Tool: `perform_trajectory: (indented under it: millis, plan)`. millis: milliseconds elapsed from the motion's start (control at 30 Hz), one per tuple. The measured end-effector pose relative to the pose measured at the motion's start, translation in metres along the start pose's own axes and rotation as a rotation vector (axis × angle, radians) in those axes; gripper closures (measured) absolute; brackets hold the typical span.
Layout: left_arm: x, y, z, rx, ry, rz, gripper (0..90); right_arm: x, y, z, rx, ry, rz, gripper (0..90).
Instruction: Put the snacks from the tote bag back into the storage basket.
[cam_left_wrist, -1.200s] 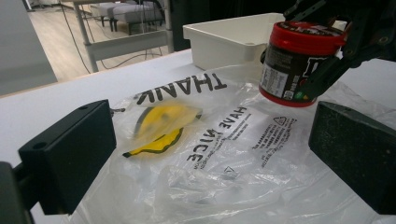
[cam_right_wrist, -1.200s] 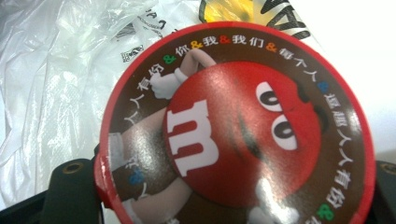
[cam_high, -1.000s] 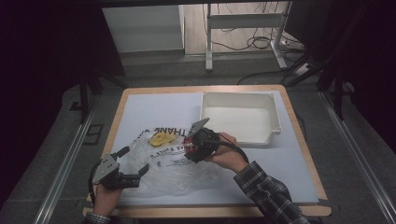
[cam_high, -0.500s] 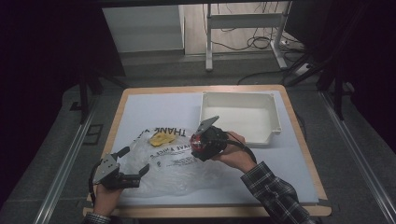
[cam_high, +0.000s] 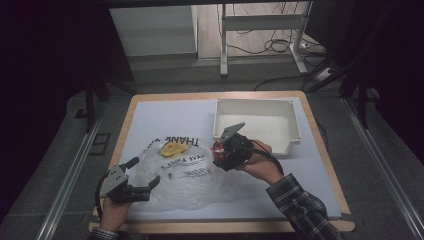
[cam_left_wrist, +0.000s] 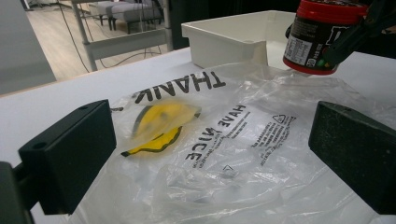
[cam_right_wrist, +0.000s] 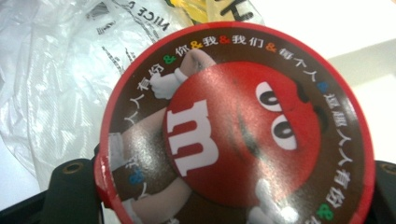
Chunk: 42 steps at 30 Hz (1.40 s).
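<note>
My fingers differ from side to side: from the high view, my left gripper (cam_high: 134, 183) lies spread wide at the near left edge of the crinkled clear plastic bag (cam_high: 187, 172), gripping nothing, while my right gripper (cam_high: 223, 150) is clamped on the M&M's jar (cam_high: 220, 150), held off the surface just above the bag's right edge. The bag is thin, wrinkled film with black lettering, spread flat on the pale surface (cam_high: 165, 117). Inside it, near its far side, sits a yellow lumpy thing (cam_high: 172, 148); I cannot tell what it is. Beyond my right hand (cam_high: 260, 162) stands a white rectangular plastic bin (cam_high: 295, 122), smooth-walled, with nothing in it. Compared with a second ago, my right gripper and the jar have travelled right, toward the bin, and lifted away from the bag; my left gripper has stayed put.

In the left gripper view, my two blocky matt black fingers (cam_left_wrist: 70, 154) stand far apart with only bag film between them. The yellow thing (cam_left_wrist: 161, 123) shows through the film. The jar (cam_left_wrist: 322, 37) hangs at upper right, dark with a red lid and a printed label, in front of the bin (cam_left_wrist: 224, 39).

In the right gripper view, the jar's round glossy red-rimmed lid (cam_right_wrist: 238, 126) faces the camera, printed with a red cartoon character and a white "m", and dark finger ends press in at its sides. Bag film (cam_right_wrist: 60, 74) lies behind.
</note>
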<state>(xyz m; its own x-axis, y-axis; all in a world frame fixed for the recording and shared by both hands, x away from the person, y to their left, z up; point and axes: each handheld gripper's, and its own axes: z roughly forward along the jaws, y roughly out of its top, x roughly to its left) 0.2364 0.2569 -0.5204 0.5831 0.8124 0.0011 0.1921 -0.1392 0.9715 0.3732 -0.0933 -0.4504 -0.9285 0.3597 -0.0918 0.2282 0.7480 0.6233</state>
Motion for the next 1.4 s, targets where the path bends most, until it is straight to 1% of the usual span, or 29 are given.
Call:
perform_trajectory:
  millis: [200,367,533,667,733,767,867,900,1267,1400]
  plan:
    - [0.0,0.0,0.0,0.001,0.0,-0.001,0.6,-0.008,-0.008,-0.006,0.0,-0.006,0.014,25.4]
    - [0.0,0.0,0.0,0.001,0.0,0.0,0.7,-0.012,-0.01,-0.009,-0.004,-0.005,0.012,25.4]
    - [0.0,0.0,0.0,0.003,-0.001,0.001,0.7,-0.018,-0.013,-0.011,0.001,-0.019,0.019,25.4]
    - [0.0,0.0,0.0,0.003,0.0,0.002,0.6,-0.023,-0.013,-0.012,0.003,-0.023,0.032,25.4]
    - [0.0,0.0,0.0,0.003,0.0,0.002,0.7,-0.026,-0.013,-0.013,0.004,-0.028,0.035,25.4]
    - [0.0,0.0,0.0,0.004,0.0,0.003,0.7,-0.03,-0.013,-0.014,0.004,-0.032,0.044,25.4]
    - [0.0,0.0,0.0,0.005,0.0,0.003,0.7,-0.033,-0.013,-0.014,0.007,-0.037,0.048,25.4]
    - [0.0,0.0,0.0,0.004,0.0,0.003,0.7,-0.036,-0.013,-0.015,0.007,-0.039,0.054,25.4]
    - [0.0,0.0,0.0,0.001,0.002,0.001,0.7,-0.048,-0.015,-0.014,0.005,-0.054,0.066,25.4]
    - [0.0,0.0,0.0,0.0,0.002,0.001,0.7,-0.054,-0.015,-0.013,0.002,-0.06,0.075,25.4]
